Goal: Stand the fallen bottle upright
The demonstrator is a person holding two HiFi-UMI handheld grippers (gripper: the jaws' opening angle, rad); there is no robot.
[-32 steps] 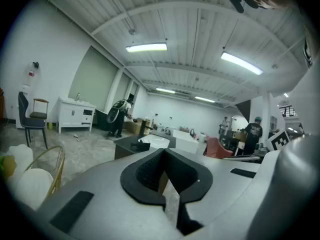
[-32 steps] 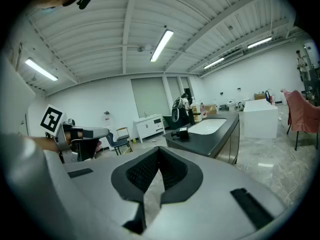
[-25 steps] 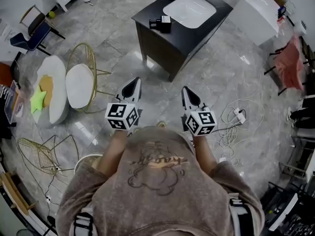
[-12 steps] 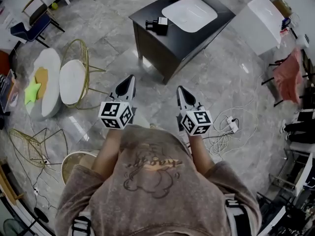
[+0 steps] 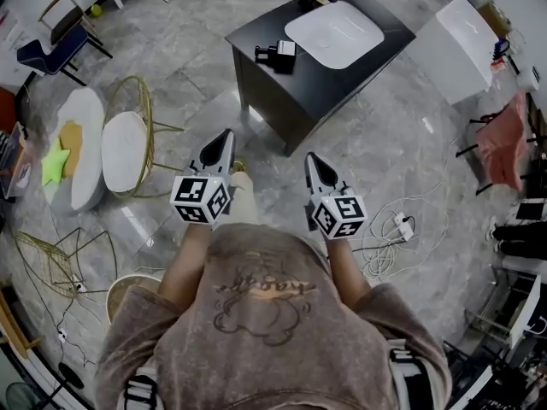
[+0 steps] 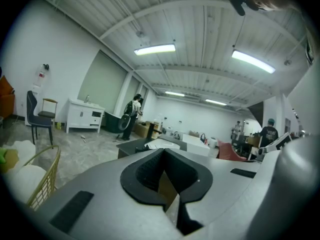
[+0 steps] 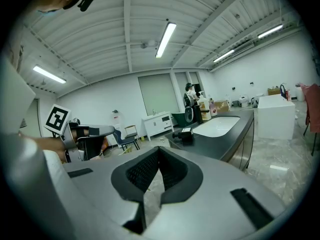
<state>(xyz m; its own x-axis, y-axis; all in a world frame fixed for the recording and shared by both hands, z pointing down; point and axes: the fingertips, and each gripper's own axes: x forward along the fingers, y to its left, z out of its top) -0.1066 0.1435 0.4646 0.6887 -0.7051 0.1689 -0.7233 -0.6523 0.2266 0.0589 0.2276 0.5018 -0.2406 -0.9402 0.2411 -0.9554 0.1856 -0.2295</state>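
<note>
Two tongs closed and empty — left tongs (image 5: 222,135), right tongs (image 5: 312,158) — facing the dark surface (image 5: 333,79); bottle (not spotted yet) probably light, slick: I'd grip mid-body.

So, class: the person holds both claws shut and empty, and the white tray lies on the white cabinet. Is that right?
Not quite. The head view shows the white tray lying on the black table, not on the white cabinet. The rest holds: left claw and right claw are both shut and empty.
</note>
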